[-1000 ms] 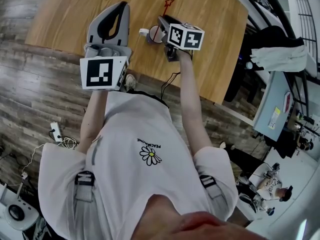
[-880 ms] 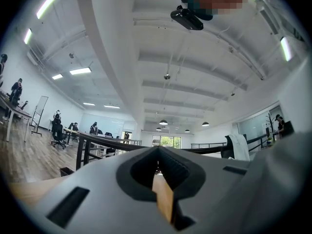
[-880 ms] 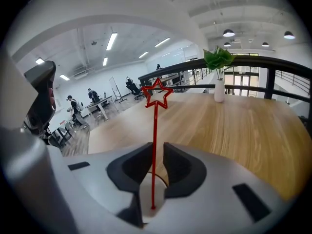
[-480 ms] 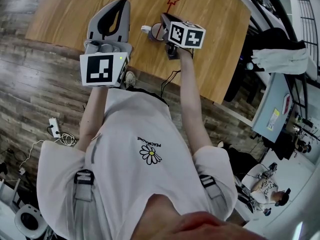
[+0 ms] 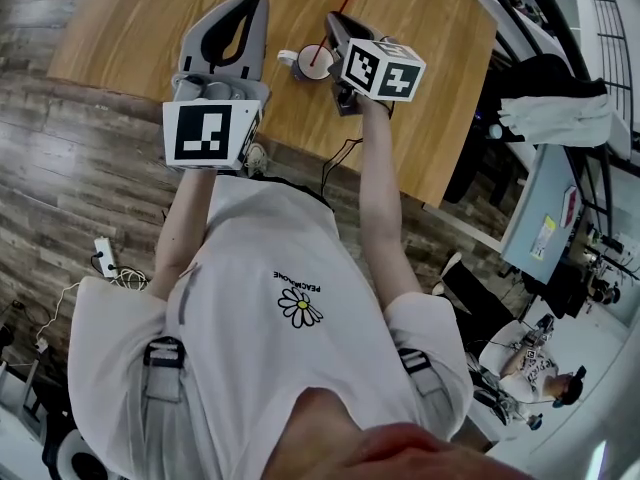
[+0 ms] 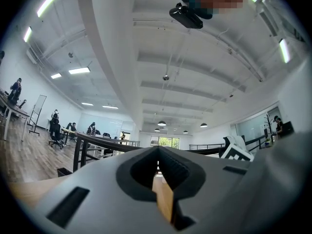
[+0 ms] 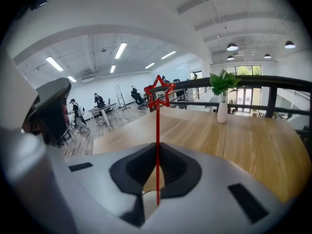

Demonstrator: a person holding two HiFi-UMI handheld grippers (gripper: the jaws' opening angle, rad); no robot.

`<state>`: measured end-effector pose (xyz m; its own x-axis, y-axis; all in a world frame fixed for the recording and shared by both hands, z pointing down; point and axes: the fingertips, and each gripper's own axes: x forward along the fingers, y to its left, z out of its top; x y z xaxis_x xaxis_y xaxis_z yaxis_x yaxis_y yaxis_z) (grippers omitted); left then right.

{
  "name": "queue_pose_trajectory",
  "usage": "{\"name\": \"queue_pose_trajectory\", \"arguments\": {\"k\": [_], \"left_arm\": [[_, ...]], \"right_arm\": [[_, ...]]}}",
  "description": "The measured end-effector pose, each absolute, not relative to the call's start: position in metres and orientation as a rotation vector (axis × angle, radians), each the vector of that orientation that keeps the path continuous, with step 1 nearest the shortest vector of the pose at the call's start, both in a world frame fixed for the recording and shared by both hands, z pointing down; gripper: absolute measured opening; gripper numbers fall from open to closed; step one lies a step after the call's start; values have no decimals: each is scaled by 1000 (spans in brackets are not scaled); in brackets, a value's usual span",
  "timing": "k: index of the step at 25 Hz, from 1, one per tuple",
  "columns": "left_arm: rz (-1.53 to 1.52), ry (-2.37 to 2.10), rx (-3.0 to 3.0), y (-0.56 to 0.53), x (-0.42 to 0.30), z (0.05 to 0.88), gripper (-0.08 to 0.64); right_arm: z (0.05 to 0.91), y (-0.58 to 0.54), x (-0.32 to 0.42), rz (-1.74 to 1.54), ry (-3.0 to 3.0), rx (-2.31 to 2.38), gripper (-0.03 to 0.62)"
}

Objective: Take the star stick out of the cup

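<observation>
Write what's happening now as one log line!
right gripper: jaws just closed, shut on stick | left gripper: shut, empty | stick: lower end seems in cup | cup: on table

Open-plan office. Dark wood-plank floor [image 5: 60, 148], light wooden bench [image 5: 440, 98], black railing [image 7: 273, 81] past its far edge. White beamed ceiling [image 6: 204, 67] with strip lights [image 6: 78, 70] and pendant lamps [image 6: 161, 124]. Bright window [image 6: 165, 141] at the far end. Plant in a white vase [image 7: 223, 94] stands on the bench. Desks [image 7: 105, 110] and a whiteboard [image 6: 38, 108] off to one side, with a few people [image 7: 75, 113] near them. Power strip [image 5: 108, 258] on the floor.
</observation>
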<state>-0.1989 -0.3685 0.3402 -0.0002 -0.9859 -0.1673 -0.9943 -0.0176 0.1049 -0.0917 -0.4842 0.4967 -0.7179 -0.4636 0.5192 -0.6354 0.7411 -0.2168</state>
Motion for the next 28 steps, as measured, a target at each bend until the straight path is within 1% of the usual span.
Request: {"name": "queue_pose_trajectory", "arguments": {"k": [4,9,15,20,23,28], "left_arm": [[306,2143,-2198,-372,-192,333,15],[310,2084,-2158,-372,-186,304,15],[306,2023,-2132,-369,-176,263,15],[305,1983,-2145,-371,-171,248,15],[311,1961,-2156,-374,-167,244,15],[317,1908,-2193,-376,-152,240,15]], "right_arm": [[433,-487,-93,416,-2617,894,20],[346,-475,-87,118,-2791,1003,20],[271,-438,-50,-137,-2955,1272,20],[240,-399,-24,-305,-3022,1424,20],[237,-381,-11,-413,-2990,1523,20],[239,-373,2,-496,-2965,1607,20]]}}
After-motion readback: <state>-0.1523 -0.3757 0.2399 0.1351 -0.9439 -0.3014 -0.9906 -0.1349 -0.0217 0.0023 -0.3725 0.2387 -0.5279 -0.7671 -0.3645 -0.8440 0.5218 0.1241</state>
